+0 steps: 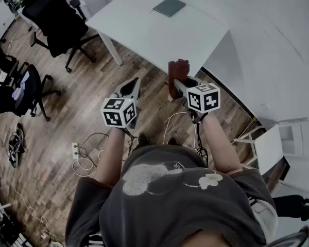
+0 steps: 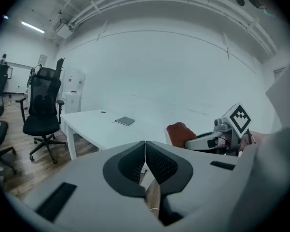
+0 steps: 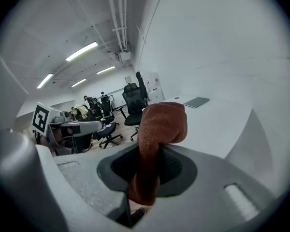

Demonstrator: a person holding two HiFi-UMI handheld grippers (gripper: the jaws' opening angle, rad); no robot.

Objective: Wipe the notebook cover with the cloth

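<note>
Notes:
- We stand short of table (image 1: 144,32). Both grippers sit off its near edge, not yet over it.
- Right gripper (image 1: 179,84): jaws clamped on rust cloth (image 1: 178,70). Wad bunches past tips, likely so free end serves as wiping pad.
- Left gripper (image 1: 133,89): jaws pressed together, nothing between. We judge it kept free to steady cover.
- Notebook (image 1: 169,6): flat on table's far side, well apart from cloth.
- Wiping not yet begun; we need to reach across table first.
</note>
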